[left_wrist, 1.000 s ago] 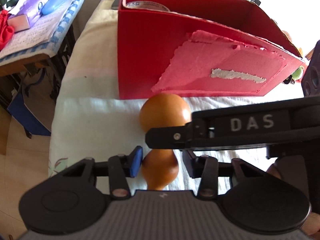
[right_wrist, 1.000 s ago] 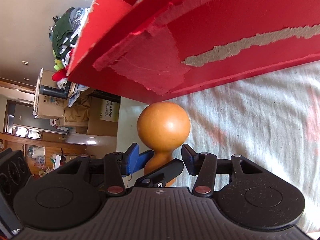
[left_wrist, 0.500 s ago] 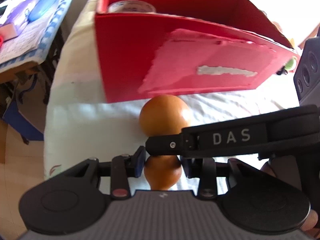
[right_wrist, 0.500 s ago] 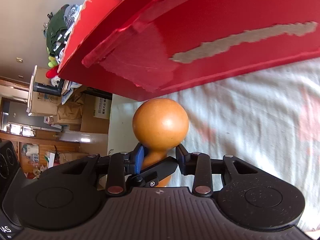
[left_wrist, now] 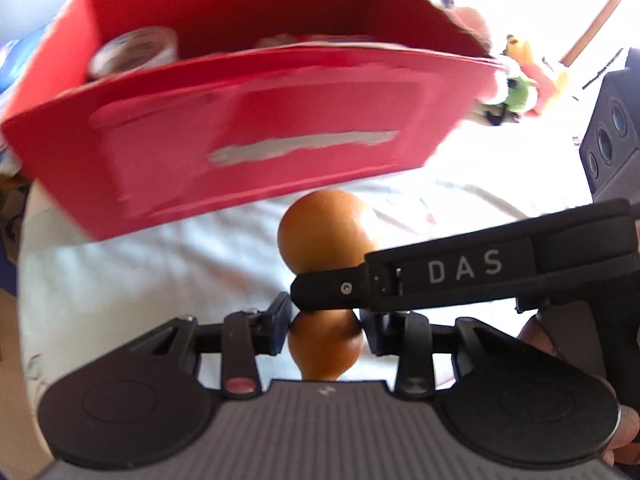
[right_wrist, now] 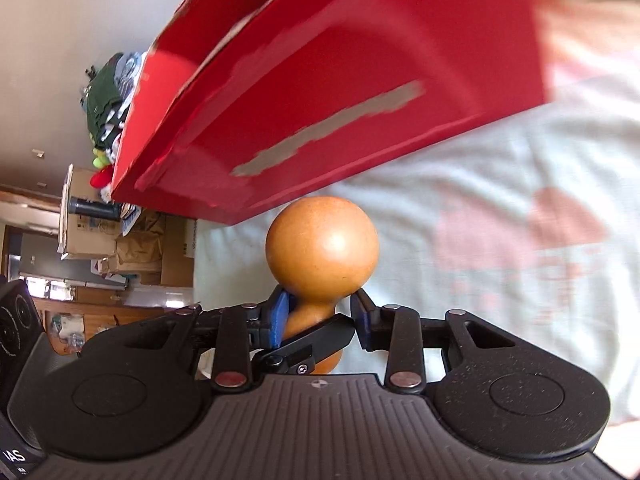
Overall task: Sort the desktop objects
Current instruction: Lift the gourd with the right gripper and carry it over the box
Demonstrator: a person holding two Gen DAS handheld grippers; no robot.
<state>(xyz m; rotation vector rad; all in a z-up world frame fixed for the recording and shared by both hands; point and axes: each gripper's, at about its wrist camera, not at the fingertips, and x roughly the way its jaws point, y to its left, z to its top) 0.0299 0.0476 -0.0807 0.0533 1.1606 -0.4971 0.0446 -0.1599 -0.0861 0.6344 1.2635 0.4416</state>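
Observation:
An orange-brown gourd (left_wrist: pixel 326 232) with two bulbs is held just in front of a red cardboard box (left_wrist: pixel 240 128). My left gripper (left_wrist: pixel 325 330) is shut on the gourd's smaller bulb. In the right wrist view, my right gripper (right_wrist: pixel 320 316) is shut on the neck of the gourd (right_wrist: pixel 322 248), under the big bulb. Seen from the left wrist, the right gripper's black finger, marked DAS, crosses the neck. The red box (right_wrist: pixel 340 80) fills the top of the right wrist view. The image is blurred by motion.
A roll of tape (left_wrist: pixel 134 50) lies inside the box at its left end. A white patterned cloth (right_wrist: pixel 520 240) covers the surface. Plush toys (left_wrist: pixel 516 80) and a black speaker (left_wrist: pixel 612 132) sit at the right. Cardboard cartons (right_wrist: pixel 88 220) stand beyond the table edge.
Both grippers went from open around the gourd to shut on it. Both cameras have since risen, so the box's inside shows in the left wrist view.

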